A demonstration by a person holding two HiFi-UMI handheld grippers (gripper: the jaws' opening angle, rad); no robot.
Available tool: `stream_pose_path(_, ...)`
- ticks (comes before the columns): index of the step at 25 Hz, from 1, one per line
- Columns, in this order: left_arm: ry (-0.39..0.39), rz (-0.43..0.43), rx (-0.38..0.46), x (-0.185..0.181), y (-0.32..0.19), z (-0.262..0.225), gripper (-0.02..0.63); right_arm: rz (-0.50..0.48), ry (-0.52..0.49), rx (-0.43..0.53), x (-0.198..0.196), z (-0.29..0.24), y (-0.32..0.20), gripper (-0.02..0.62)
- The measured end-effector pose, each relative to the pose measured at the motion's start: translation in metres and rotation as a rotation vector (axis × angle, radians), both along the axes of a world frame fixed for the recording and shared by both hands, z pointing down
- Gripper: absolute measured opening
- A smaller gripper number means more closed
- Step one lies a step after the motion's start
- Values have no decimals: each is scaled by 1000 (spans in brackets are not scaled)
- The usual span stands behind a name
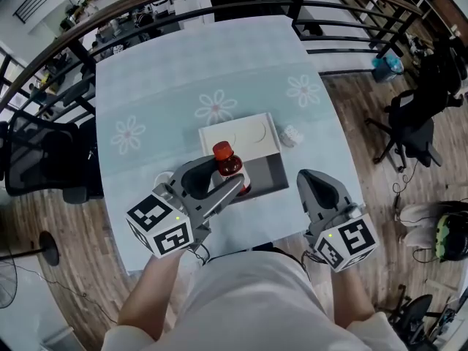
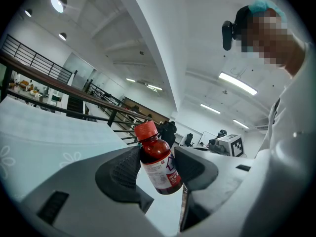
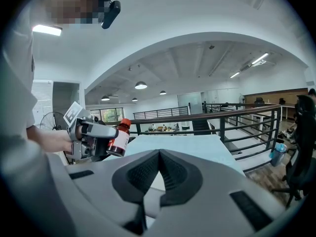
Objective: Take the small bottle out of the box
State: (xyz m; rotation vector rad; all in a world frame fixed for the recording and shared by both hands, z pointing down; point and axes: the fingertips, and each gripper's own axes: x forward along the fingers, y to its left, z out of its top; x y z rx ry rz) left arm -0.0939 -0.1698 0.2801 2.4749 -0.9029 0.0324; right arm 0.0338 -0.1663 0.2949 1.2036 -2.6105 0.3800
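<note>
The left gripper (image 2: 157,166) has its jaws pinching the small bottle (image 2: 159,163) (red cap up, slightly tilted), raised above the box (image 1: 268,172) on the pale flowered surface (image 1: 146,86). The right gripper (image 3: 158,154) hangs beside it, jaws pressed together on nothing.

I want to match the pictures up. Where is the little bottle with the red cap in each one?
Head view: the small bottle is in the middle, in the left gripper's jaws, over the box.
Left gripper view: low centre, gripped between the jaws.
Right gripper view: at the left, held by the left gripper.
Shared landmark: the dark railing beyond the table.
</note>
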Motion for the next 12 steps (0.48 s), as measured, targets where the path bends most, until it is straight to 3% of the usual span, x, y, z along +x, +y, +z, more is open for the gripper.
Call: stream_pose_path(12, 4, 1, -21, 1, 0, 8, 229, -8, 5, -14, -1, 5, -2, 21)
